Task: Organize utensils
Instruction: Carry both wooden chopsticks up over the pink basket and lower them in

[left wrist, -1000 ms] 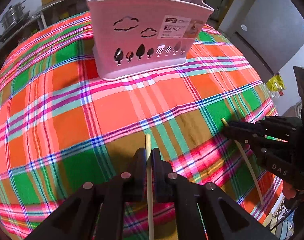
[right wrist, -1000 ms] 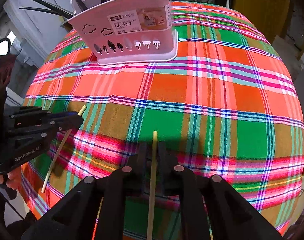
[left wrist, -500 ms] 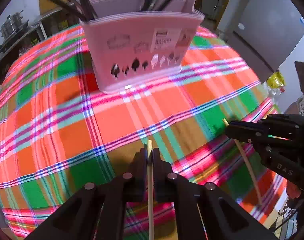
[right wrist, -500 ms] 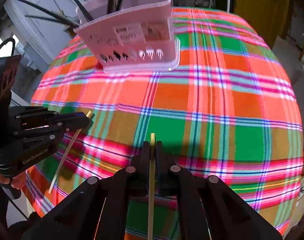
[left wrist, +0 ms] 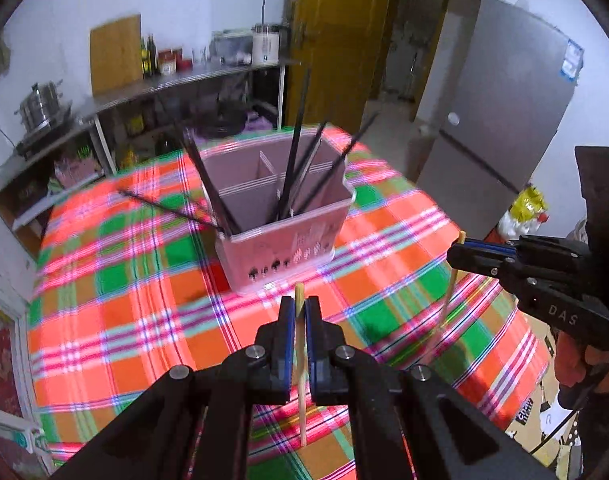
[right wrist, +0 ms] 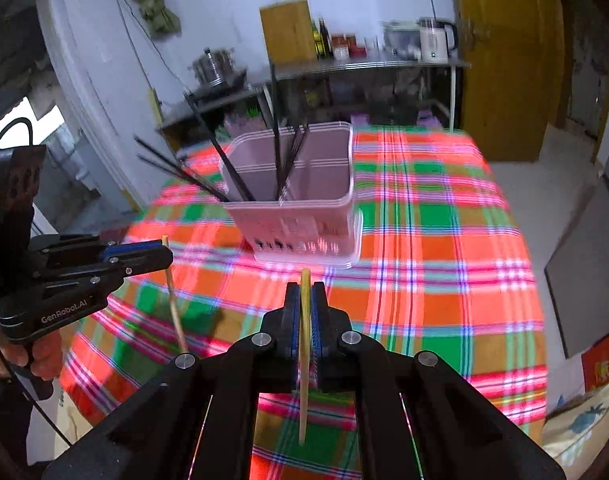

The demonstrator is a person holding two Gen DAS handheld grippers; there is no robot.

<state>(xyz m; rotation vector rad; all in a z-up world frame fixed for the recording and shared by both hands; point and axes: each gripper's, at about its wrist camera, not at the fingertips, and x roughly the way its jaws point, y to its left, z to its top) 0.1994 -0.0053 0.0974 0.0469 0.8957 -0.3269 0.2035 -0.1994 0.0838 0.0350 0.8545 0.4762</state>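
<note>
Left wrist view: the left gripper (left wrist: 299, 312) sits at the lower centre of the frame, its jaws clenched on a pale wooden chopstick (left wrist: 301, 380) that runs upright between the fingers and pokes out just above the tips. At the right edge, the right gripper (left wrist: 458, 258) is likewise clenched on a second chopstick (left wrist: 448, 296), which hangs down and tilts slightly toward the lower left. A pink basket (left wrist: 288, 240) stands on the plaid tablecloth (left wrist: 144, 320) at the centre of the frame, just above the left gripper's tips in the picture. Black chopsticks (left wrist: 294, 160) lean out of its divided compartments; the basket is blurred. A grey refrigerator (left wrist: 504, 120) occupies the upper right. Right wrist view: the right gripper (right wrist: 305, 300) at the lower centre grips its chopstick (right wrist: 303, 360) upright between the closed jaws. The left gripper (right wrist: 164, 254) enters from the left edge, holding its chopstick (right wrist: 174, 304) with the lower end angled toward the lower right. The basket (right wrist: 300, 216) stands at the centre of the frame on the tablecloth (right wrist: 444, 260), with the black chopsticks (right wrist: 276, 132) leaning in its left compartments.
</note>
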